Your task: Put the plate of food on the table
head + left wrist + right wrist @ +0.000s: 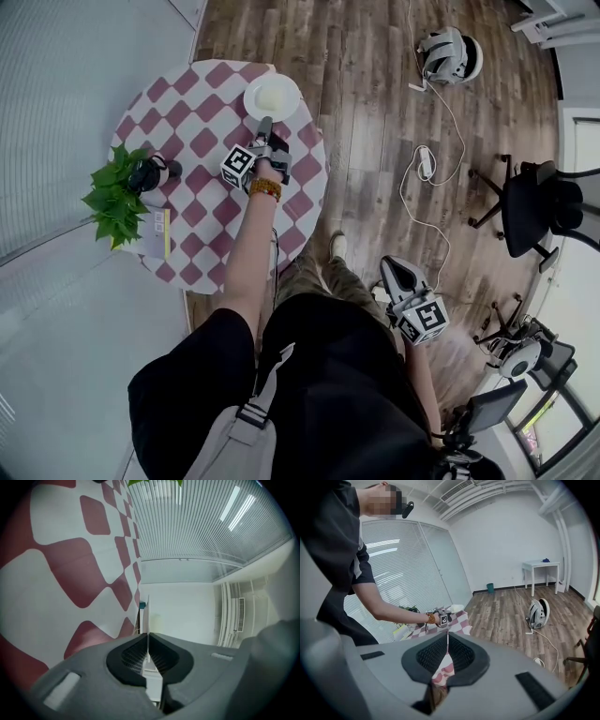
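A white plate (272,96) with pale food on it is at the far edge of the round table (202,141), which has a red-and-white checked cloth. My left gripper (265,125) is shut on the plate's near rim. In the left gripper view the rim shows as a thin white edge (146,616) pinched between the jaws of the left gripper (148,637), close beside the cloth (56,573). I cannot tell whether the plate rests on the table. My right gripper (394,267) hangs by the person's side over the floor. In its own view the right gripper (447,634) is shut and empty.
A potted plant (117,192), a dark round object (155,173) and a yellowish card (159,234) sit on the table's left side. On the wood floor lie a white device (450,56) and a power strip with cable (424,161). Black office chairs (534,202) stand at the right.
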`<state>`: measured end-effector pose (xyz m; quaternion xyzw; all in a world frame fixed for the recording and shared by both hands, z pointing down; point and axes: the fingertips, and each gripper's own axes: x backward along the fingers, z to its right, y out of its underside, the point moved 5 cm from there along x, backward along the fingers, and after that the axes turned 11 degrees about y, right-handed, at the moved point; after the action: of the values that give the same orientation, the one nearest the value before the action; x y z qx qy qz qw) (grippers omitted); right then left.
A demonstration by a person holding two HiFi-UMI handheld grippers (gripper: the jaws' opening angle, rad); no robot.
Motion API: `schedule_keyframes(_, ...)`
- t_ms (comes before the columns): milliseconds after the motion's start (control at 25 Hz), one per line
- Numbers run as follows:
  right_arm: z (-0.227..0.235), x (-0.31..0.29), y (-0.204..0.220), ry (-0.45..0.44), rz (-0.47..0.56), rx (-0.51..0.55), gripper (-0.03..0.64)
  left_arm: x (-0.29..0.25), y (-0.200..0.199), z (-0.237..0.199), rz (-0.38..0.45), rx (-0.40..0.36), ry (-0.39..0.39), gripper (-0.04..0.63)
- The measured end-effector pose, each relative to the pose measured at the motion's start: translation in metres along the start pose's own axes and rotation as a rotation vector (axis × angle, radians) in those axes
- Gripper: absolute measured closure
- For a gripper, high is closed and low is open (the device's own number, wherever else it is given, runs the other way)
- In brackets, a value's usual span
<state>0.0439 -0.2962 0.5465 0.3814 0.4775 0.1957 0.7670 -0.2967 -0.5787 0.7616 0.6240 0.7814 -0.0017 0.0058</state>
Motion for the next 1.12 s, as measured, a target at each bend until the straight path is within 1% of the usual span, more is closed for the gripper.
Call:
schedule_keyframes(200, -0.001, -0.006, 0.003, -0.003, -0.004, -0.009, 0.604, -0.002, 0.004, -0.019, -0.021, 0.004, -0.044, 0.583)
schedule_keyframes(400, -0.003, -0.008, 0.007, -0.007, -0.016, -0.012, 0.603, 0.005, 0.006, -0.037, -0.049, 0.004, -0.111, 0.583)
schedule_keyframes(520, 0.000, -0.007, 0.008, -0.005, -0.015, -0.024, 0.603, 0.007, 0.004, -0.040, -0.064, -0.016, -0.130, 0.583)
schedule_keyframes(600, 0.001, -0.007, 0.008, -0.007, -0.013, -0.026, 0.603, 0.009, 0.005, -0.041, -0.066, -0.013, -0.152, 0.583)
schedule_keyframes(720, 0.001, -0.009, 0.005, -0.016, -0.005, -0.012, 0.604, 0.013, 0.005, -0.046, -0.067, -0.001, -0.203, 0.581)
schedule_keyframes(920, 0.001, -0.009, 0.003, -0.026, 0.005, -0.007, 0.603, 0.018, 0.007, -0.047, -0.078, 0.012, -0.265, 0.581)
schedule_keyframes(1000, 0.000, -0.009, 0.001, -0.037, 0.013, -0.004, 0.603, 0.023, 0.009, -0.047, -0.091, 0.016, -0.312, 0.581)
schedule_keyframes(1120, 0.000, -0.008, -0.002, -0.053, 0.026, 0.004, 0.604, 0.030, 0.013, -0.045, -0.122, 0.002, -0.375, 0.581)
